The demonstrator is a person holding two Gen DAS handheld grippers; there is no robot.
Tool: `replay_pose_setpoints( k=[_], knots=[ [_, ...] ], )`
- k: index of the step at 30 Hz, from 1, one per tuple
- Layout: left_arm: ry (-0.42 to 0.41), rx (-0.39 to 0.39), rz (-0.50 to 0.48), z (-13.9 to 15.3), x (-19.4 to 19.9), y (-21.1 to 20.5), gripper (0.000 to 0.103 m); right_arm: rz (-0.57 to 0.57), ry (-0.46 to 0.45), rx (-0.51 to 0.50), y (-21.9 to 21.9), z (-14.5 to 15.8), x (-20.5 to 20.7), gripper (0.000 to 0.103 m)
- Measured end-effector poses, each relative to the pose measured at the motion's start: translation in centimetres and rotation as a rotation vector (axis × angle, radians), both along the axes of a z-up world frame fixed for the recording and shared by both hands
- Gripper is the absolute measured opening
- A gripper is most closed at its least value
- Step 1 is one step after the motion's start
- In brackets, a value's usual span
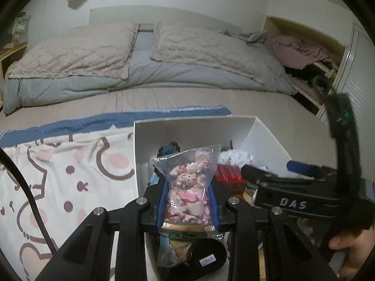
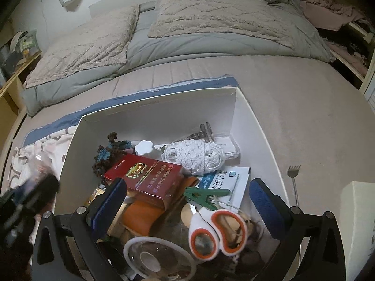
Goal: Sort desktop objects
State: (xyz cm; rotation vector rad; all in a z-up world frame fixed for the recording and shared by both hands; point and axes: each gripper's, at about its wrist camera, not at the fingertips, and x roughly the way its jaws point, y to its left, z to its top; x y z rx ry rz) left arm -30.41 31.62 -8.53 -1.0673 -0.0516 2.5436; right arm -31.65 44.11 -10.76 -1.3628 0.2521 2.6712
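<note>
From the left wrist camera, the left gripper [image 1: 189, 205] is clenched on a clear plastic bag [image 1: 188, 185] of small pink and white trinkets, its 2 blue-padded fingers [image 1: 163, 202] pressing the bag's lower half from either side while the top of the bag stands upright above them. The bag is held over the near part of a white cardboard box [image 1: 262, 138] that sits on a bed [image 1: 187, 98], beside a cartoon-printed blanket [image 1: 70, 171]. The other handheld tool crosses the right of this view, gripped by a hand [image 1: 351, 248]. From the right wrist camera, the right gripper [image 2: 189, 201] is spread wide and grasps nothing, hanging over the same box. Between and below its fingers lie a red carton [image 2: 150, 180], a green clothespin [image 2: 205, 196], orange-and-white scissors [image 2: 218, 231], a white yarn bundle [image 2: 199, 155] and a blue-and-white packet [image 2: 227, 182]. A metal back scratcher [image 2: 294, 180] lies on the bed just right of the box.
</note>
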Motion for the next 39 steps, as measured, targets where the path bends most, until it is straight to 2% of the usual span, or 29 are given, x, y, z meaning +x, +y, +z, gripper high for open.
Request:
replay_pose_setpoints(
  k=[10, 11, 12, 14, 17, 20, 34, 39],
  knots=[
    [-0.018, -0.067, 0.046, -0.8, 0.3, 1.4, 0.031, 0.000, 0.007, 0.006, 1.1, 0.1, 1.0, 0.103],
    [-0.024, -0.070, 0.059, -0.9, 0.2, 1.4, 0.037, -0.001, 0.006, 0.003, 1.2, 0.2, 1.1, 0.103],
    [-0.028, -0.070, 0.064, -0.9, 0.1, 1.3, 0.049, -0.003, 0.007, 0.001, 1.3, 0.2, 1.2, 0.103],
    [-0.018, -0.068, 0.074, -0.8, 0.2, 1.2, 0.061, -0.008, 0.008, -0.005, 1.6, 0.3, 1.6, 0.103],
    [0.015, -0.089, 0.066, -0.4, 0.6, 1.4, 0.069, -0.008, 0.004, 0.015, 1.7, 0.4, 1.8, 0.103],
    [0.020, -0.105, 0.061, -0.2, 0.8, 1.5, 0.069, 0.003, 0.006, 0.032, 1.5, 0.7, 2.2, 0.103],
    [0.024, -0.076, 0.070, 1.5, 2.2, -0.2, 0.069, -0.008, 0.052, 0.020, 1.3, 3.0, 4.4, 0.103],
    [0.039, -0.070, 0.060, 2.8, 3.1, -1.2, 0.077, -0.031, 0.037, 0.040, 0.8, 3.8, 5.3, 0.103]
  ],
)
